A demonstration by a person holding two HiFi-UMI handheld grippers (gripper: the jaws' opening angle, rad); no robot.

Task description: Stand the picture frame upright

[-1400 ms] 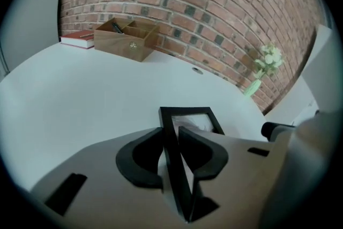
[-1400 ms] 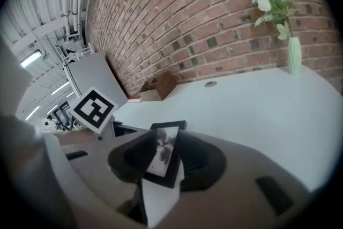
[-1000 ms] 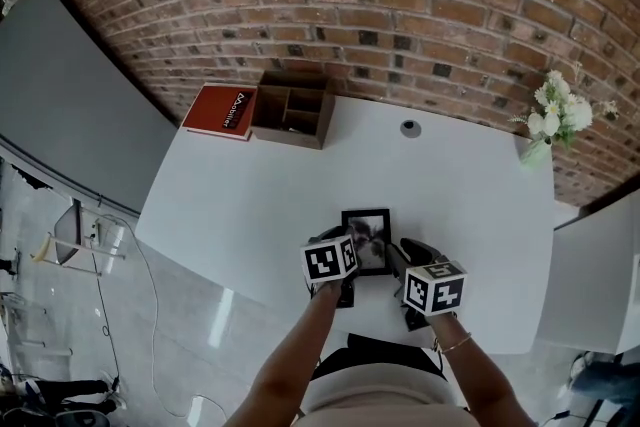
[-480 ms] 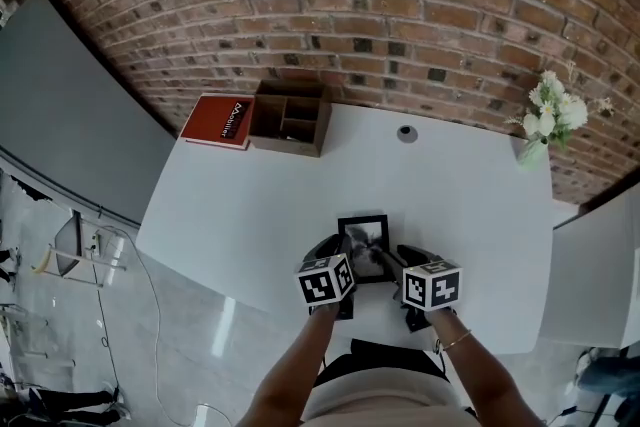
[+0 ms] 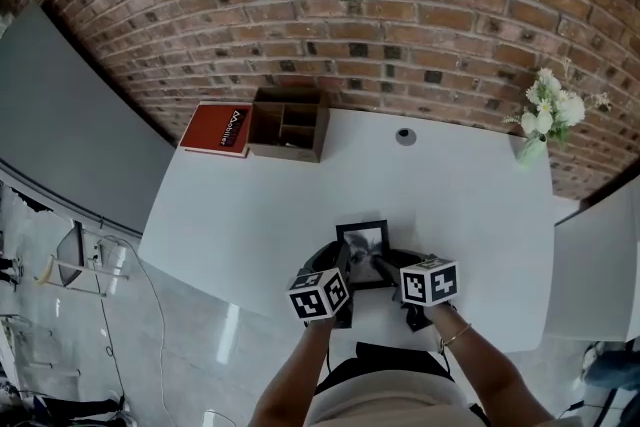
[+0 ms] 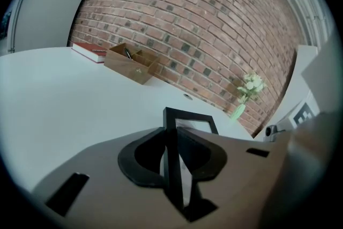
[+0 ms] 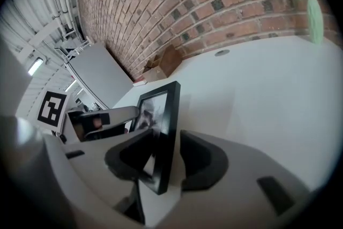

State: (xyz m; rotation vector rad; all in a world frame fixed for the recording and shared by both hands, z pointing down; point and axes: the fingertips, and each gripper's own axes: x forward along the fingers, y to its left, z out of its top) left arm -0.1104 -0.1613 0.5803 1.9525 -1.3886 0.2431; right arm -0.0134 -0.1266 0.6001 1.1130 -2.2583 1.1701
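The picture frame (image 5: 363, 243) stands close to upright at the 6 o'clock edge of the white bench (image 5: 460, 205). The left claw (image 5: 343, 267) is clamped on the frame's 9 o'clock side, both pads pressing its black edge. The right claw (image 5: 390, 267) is opening. The frame's 3 o'clock edge sits between its jaws, with a gap beside one pad. A wooden organizer (image 5: 290, 123) and a red book (image 5: 217, 129) lie at 11 o'clock, and flowers (image 5: 547, 115) at 2 o'clock.
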